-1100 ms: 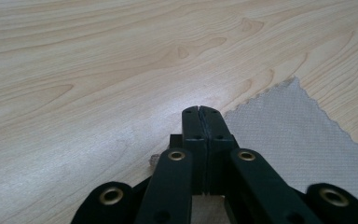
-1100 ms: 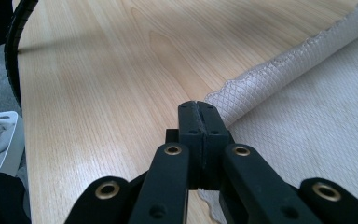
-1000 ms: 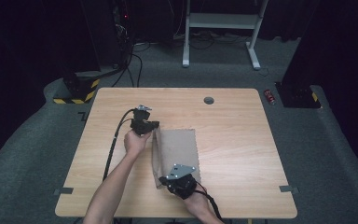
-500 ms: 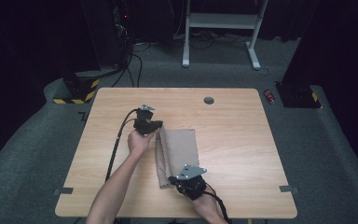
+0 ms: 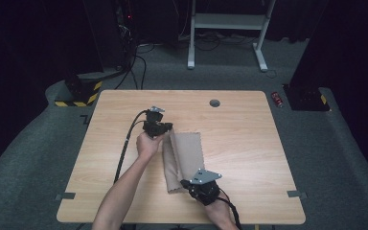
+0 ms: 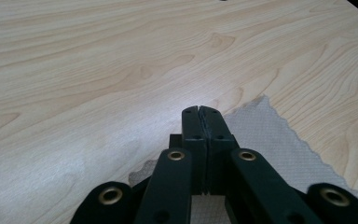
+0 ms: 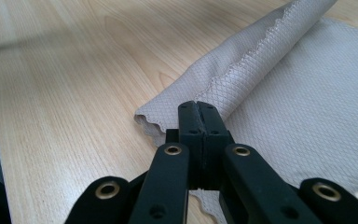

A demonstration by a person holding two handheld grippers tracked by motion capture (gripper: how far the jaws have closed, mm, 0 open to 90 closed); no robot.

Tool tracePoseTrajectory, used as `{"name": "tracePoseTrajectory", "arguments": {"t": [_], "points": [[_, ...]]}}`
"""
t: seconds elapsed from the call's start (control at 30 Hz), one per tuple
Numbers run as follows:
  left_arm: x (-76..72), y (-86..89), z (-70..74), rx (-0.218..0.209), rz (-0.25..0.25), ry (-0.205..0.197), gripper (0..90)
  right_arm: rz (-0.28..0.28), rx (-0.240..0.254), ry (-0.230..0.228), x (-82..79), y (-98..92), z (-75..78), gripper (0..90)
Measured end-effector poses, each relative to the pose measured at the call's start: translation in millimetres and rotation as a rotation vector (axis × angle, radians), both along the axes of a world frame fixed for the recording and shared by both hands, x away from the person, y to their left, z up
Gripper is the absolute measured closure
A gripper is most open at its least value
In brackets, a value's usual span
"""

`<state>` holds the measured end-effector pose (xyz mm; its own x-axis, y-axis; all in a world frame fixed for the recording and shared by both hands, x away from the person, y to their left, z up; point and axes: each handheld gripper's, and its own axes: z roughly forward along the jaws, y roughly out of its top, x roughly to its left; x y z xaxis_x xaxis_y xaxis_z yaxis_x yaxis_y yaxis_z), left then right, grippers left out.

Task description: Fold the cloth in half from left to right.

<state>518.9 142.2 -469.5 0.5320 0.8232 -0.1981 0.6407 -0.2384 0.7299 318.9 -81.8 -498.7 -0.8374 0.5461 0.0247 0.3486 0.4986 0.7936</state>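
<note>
A beige textured cloth lies on the wooden table, its left edge lifted and rolled over toward the right. My left gripper is shut on the cloth's far left corner; in the left gripper view the jaws are pressed together with cloth hanging beneath them. My right gripper is shut on the near left corner. In the right gripper view its closed jaws pinch the scalloped edge of the folded-over cloth.
A round cable hole sits near the table's far edge. On the floor are a red can, a white stand and a yellow-black striped block. Bare wood surrounds the cloth on all sides.
Both grippers have shifted a little to the right, carrying the cloth's left edge further over the flat part. The fold has grown narrower.
</note>
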Motion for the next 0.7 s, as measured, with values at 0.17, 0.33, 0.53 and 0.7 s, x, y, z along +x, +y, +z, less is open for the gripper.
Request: {"name": "tracePoseTrajectory", "arguments": {"t": [0.17, 0.33, 0.53, 0.7], "points": [[1.2, -8.9, 2.0, 0.003, -0.018, -0.010, 89.2, -0.007, -0.004, -0.006, -2.1, -4.8, -0.2, 89.7], [3.2, -13.9, -2.2, 0.018, -0.023, 0.004, 89.2, -0.016, -0.008, -0.009, -4.2, -10.4, 0.5, 89.7], [5.0, -19.5, 0.6, 0.024, -0.037, 0.006, 89.2, -0.033, -0.005, -0.010, -4.4, -17.9, 2.3, 89.7], [6.5, -28.0, 5.9, 0.033, -0.055, -0.007, 89.2, -0.039, -0.007, -0.014, -5.4, -21.5, 3.9, 89.7]]}}
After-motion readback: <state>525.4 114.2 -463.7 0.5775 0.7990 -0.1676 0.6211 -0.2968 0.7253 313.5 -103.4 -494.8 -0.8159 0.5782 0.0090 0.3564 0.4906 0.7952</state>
